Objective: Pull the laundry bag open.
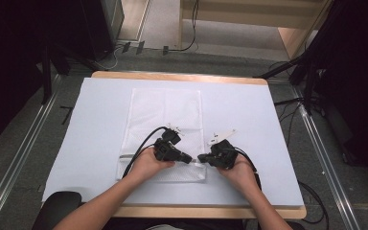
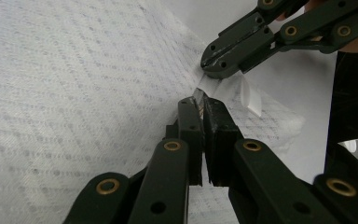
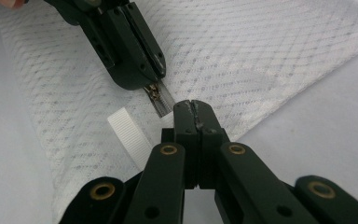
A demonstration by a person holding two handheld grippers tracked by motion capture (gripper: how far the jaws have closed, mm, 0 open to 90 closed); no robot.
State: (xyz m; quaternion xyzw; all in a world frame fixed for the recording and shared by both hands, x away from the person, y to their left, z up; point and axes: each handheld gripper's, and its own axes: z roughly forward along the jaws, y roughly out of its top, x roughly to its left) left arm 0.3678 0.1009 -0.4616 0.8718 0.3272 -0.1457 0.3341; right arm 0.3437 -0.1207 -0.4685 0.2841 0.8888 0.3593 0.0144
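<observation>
1. High view: a white mesh laundry bag (image 1: 165, 129) lies flat on the pale table cover (image 1: 249, 115), centre of the frame, with both grippers meeting tip to tip at its lower right edge

2. Left gripper (image 1: 188, 158) has its jaws shut; in the right gripper view they appear to pinch the metal zipper pull (image 3: 154, 93), though the pull is half hidden under the tips

3. Right gripper (image 1: 202, 158) is clamped fully shut on the bag's end by the zipper tape, probably anchoring the fabric so the slider can run without bunching

4. Right gripper view, lower left, adds a white ribbed loop tab (image 3: 127, 128); from above this is too small to make out

5. Left gripper view shows the right gripper's tips, upper right, nipping a white fold of fabric
</observation>
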